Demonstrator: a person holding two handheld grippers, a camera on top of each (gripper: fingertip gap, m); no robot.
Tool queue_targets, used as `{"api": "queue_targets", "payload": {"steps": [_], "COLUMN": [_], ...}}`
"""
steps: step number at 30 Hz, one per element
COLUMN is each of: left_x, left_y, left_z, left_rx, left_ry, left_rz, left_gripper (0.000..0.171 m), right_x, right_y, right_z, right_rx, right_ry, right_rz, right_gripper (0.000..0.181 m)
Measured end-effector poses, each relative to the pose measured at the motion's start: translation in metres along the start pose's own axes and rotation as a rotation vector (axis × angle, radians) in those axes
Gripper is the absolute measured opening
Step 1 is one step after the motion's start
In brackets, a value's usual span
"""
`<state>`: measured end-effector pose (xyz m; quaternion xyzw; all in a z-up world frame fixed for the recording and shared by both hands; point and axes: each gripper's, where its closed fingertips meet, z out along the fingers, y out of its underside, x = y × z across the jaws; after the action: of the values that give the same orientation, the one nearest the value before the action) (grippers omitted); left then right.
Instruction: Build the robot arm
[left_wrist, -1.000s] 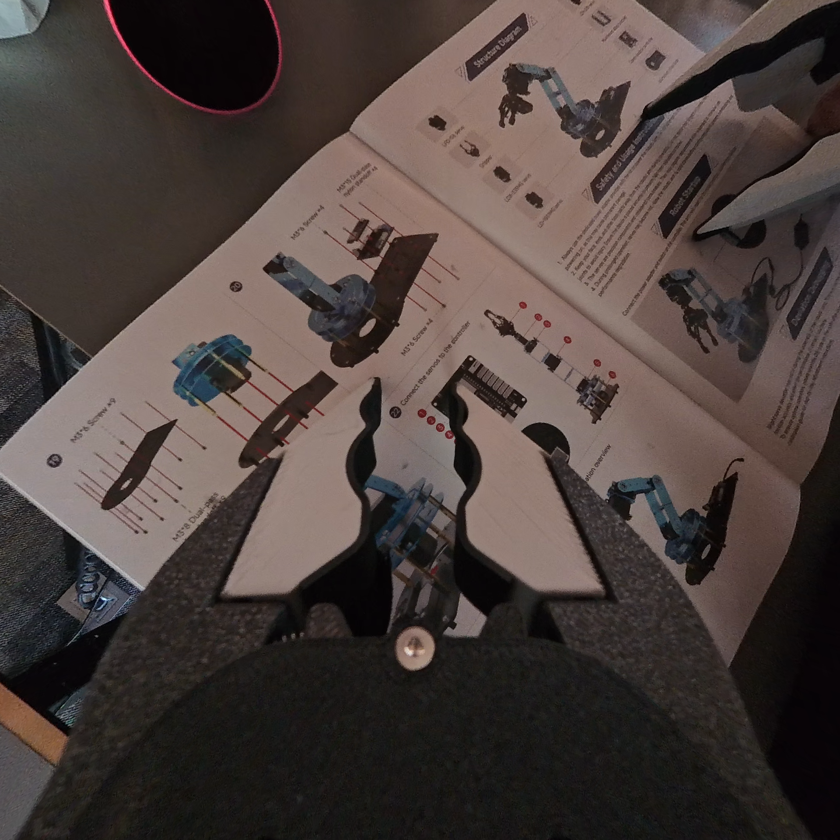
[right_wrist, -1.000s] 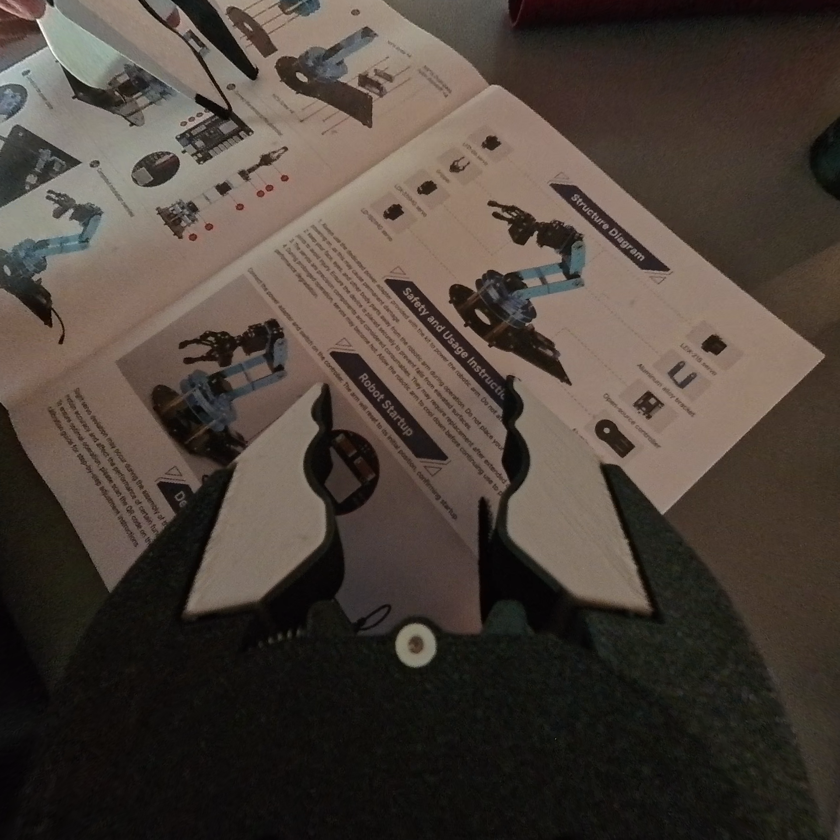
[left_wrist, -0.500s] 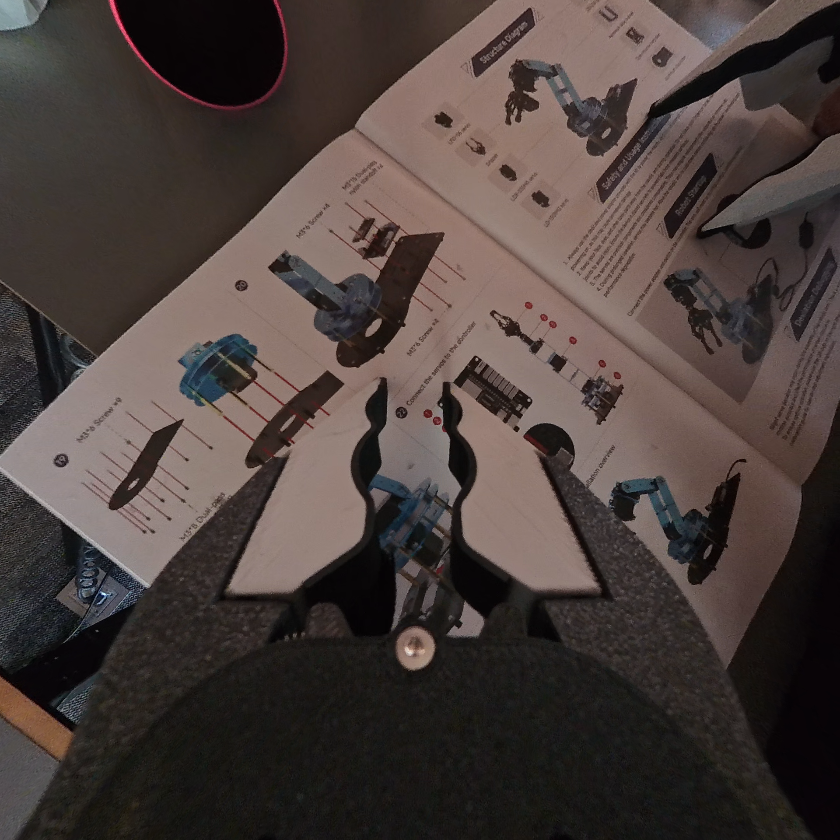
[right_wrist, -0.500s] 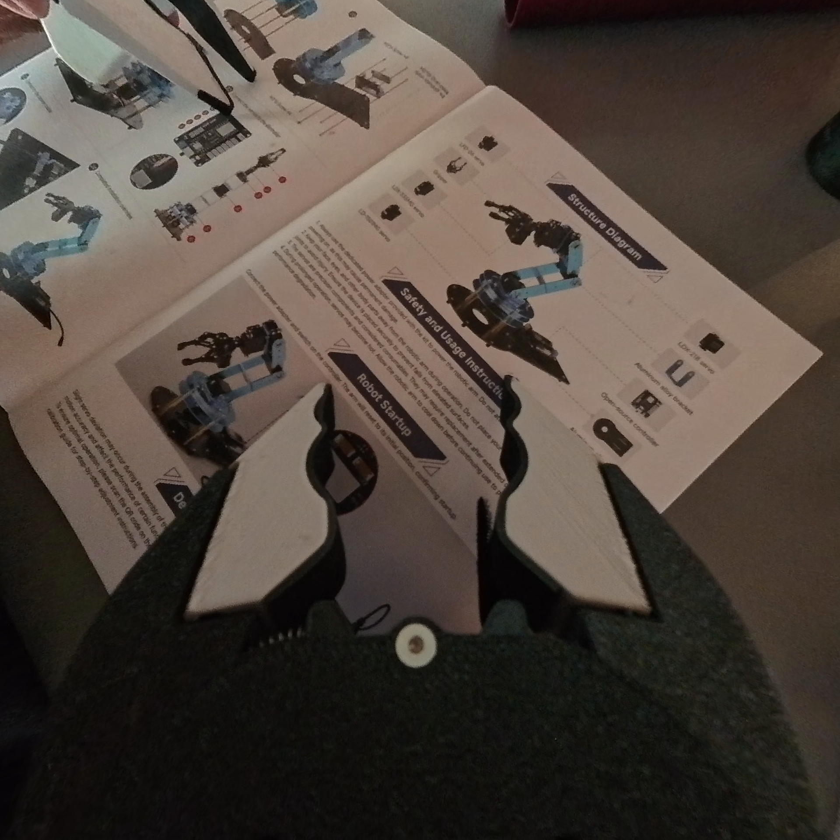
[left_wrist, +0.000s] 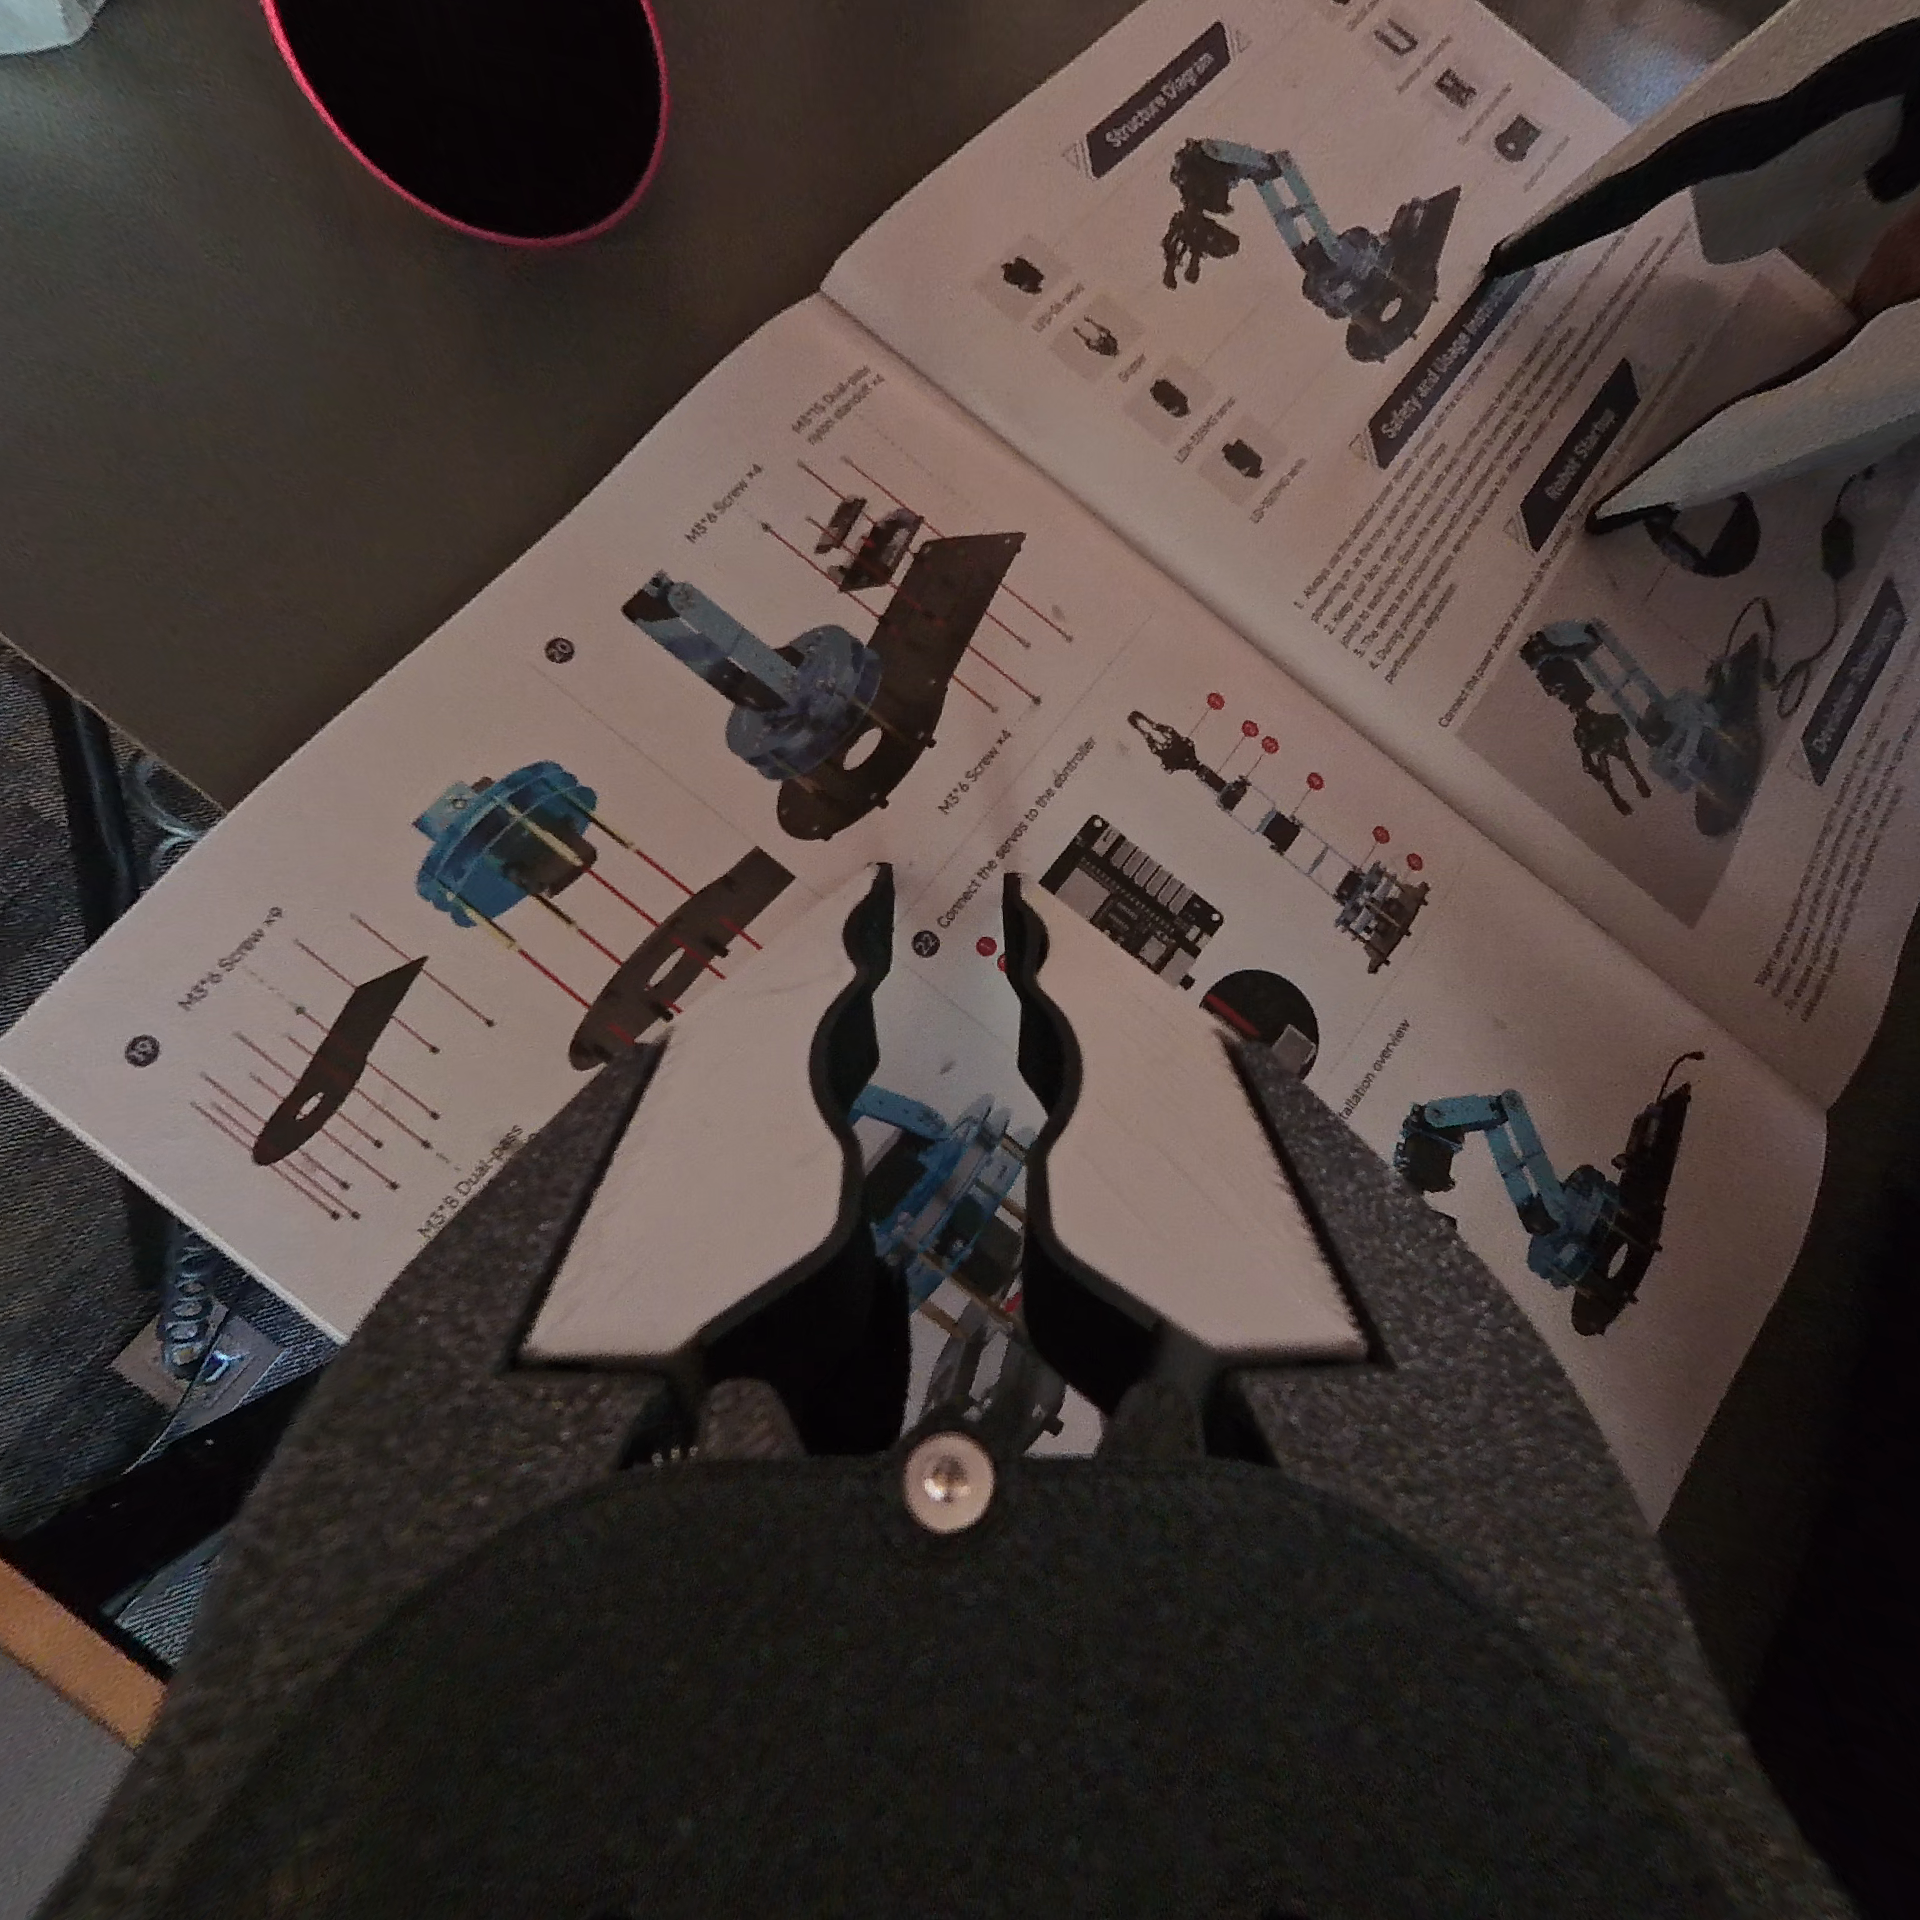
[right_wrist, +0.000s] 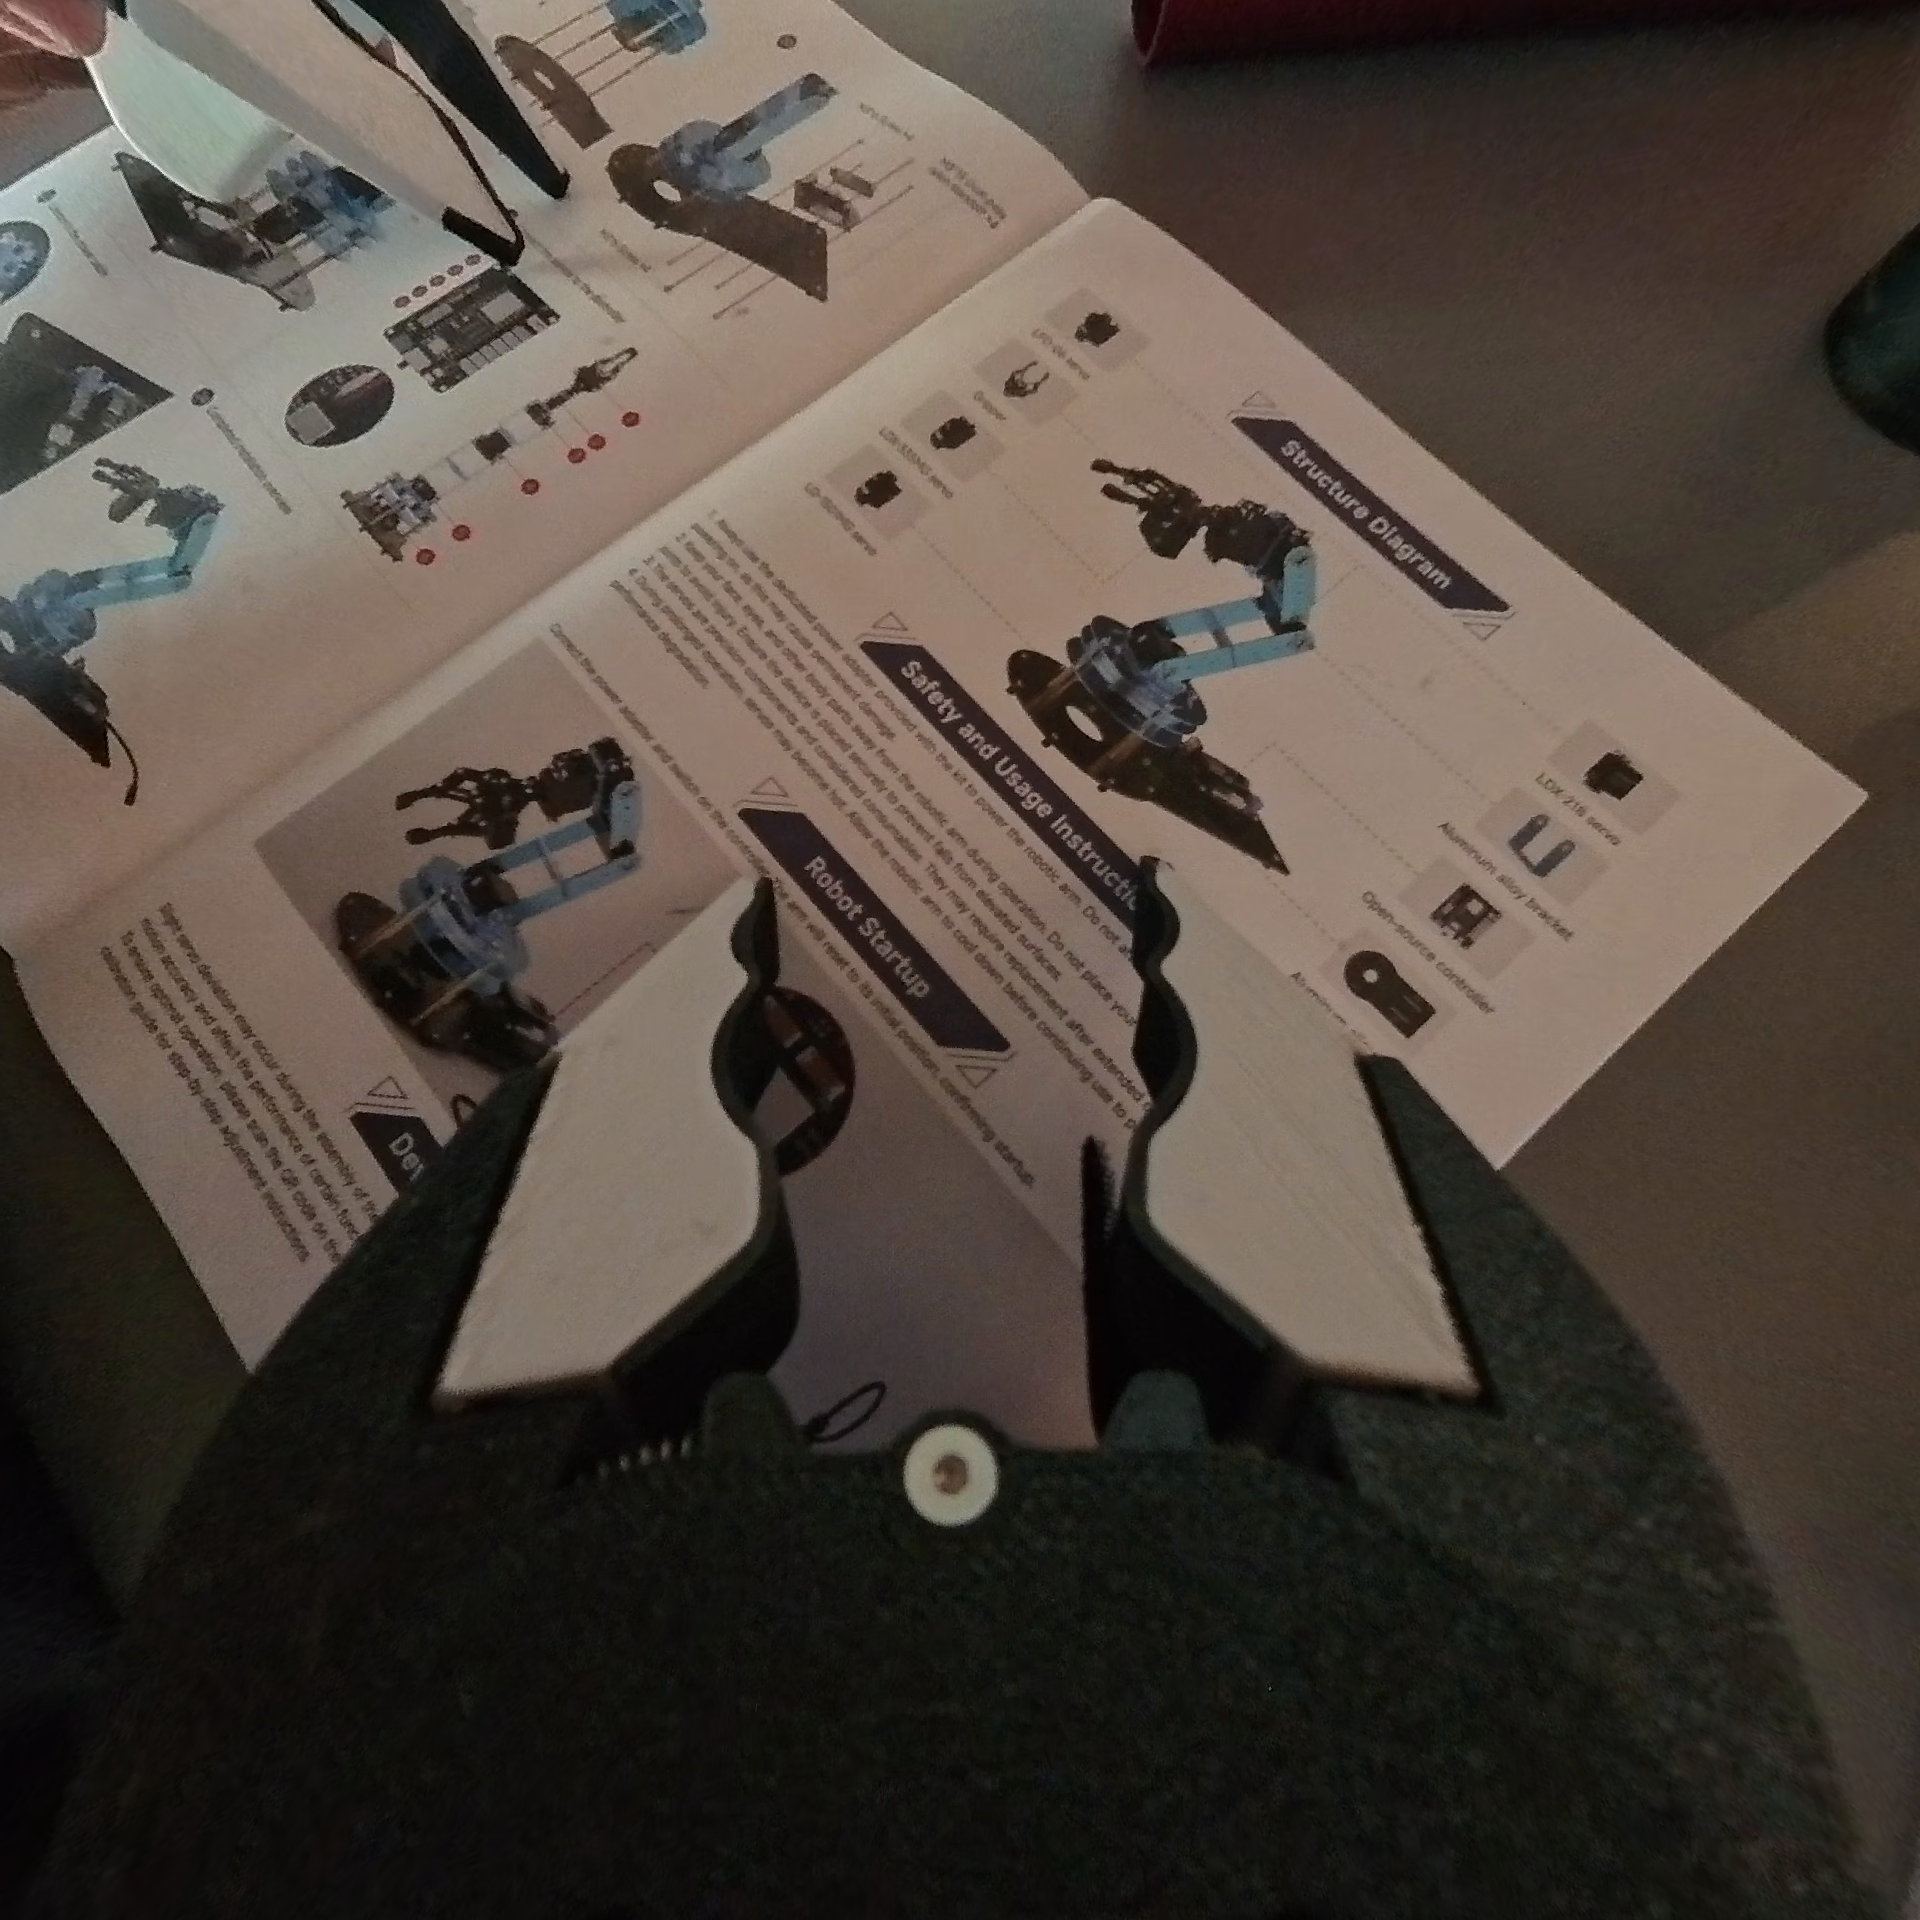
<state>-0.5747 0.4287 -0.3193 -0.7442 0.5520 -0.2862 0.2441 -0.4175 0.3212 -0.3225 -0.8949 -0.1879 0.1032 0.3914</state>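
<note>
My left gripper (left_wrist: 943, 894) hovers over the unfolded instruction sheet (left_wrist: 727, 582), jaws narrow, holding nothing. My right gripper (right_wrist: 956, 894) hovers over the sheet's other panel, jaws wide, empty. Red-rimmed dark disc (left_wrist: 468, 104) at 11 o'clock on the table (left_wrist: 260, 416).

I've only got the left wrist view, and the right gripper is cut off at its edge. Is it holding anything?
Observer: No. The right gripper is open, and only the unfolded leaflet shows between its fingers.
Operator: Anything beyond the leaflet on that side?
Observer: A dark green object at the frame's edge, on the grey table, apart from the paper.
Operator: How does my left gripper look from there?
Observer: The left gripper has its tips narrowly apart, low over the leaflet. I can't tell if they touch it.
</note>
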Motion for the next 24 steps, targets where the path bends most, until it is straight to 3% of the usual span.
{"api": "queue_targets", "payload": {"steps": [24], "left_x": [-0.0006], "left_y": [0.0], "left_z": [0.0004], "left_rx": [0.001], "left_ry": [0.005], "left_rz": [-0.009], "left_gripper": [0.019], "right_x": [0.0014], "right_y": [0.0], "right_z": [-0.0006], "right_rx": [0.002], "right_ry": [0.003], "right_rz": [0.008], "right_gripper": [0.066]}}
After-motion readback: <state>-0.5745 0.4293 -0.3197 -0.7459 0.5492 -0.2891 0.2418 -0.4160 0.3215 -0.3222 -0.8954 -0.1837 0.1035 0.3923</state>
